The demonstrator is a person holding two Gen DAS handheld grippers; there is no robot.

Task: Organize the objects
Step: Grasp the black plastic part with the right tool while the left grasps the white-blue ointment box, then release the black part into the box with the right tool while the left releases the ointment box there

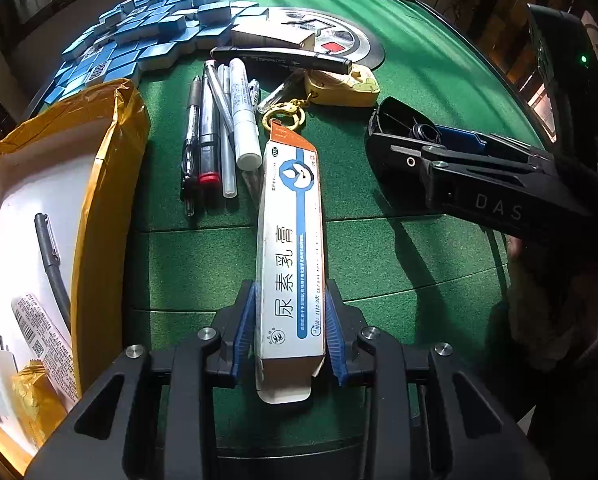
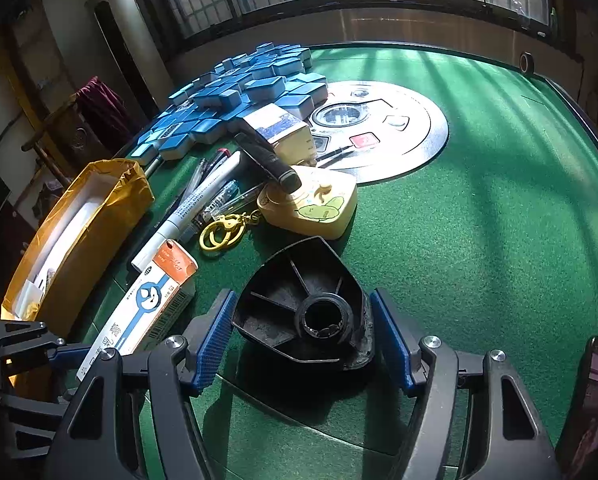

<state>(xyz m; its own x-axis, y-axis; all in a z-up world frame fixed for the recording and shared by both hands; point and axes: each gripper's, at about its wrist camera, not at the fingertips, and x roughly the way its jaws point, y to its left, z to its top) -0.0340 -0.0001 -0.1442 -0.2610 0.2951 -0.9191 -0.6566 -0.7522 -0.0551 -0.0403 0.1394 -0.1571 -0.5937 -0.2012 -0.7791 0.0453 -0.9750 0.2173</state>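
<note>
The left gripper (image 1: 290, 328) had its two blue pads against the long sides of the ointment carton (image 1: 291, 240), so it was clenched on the near end of that box. The carton's long axis ran straight ahead of the fingers, in line with them, its orange-flapped far end stopping just short of the yellow key ring (image 1: 281, 114), its near open flap poking back between the jaws toward the camera. It appeared to lie on the green felt table (image 1: 419, 80), though whether its near end had already come off the felt could not be told. To the left of those fingers, near at hand, stood the open yellow-taped box (image 1: 111, 184) with a few things already inside; a row of pens (image 1: 215, 136) lay ahead and slightly left. The right gripper (image 2: 305, 336) stood released, its pads either side of the black triangular plastic piece (image 2: 303, 312), the right one close against its edge but apparently not pressing. That piece sat between the right fingers and lay well to the right of the left ones. I judged the carton to be the left hand's business, being already within its grasp, and the coming move to turn on swinging it leftward to the box, long axis parallel with the box's length.
</note>
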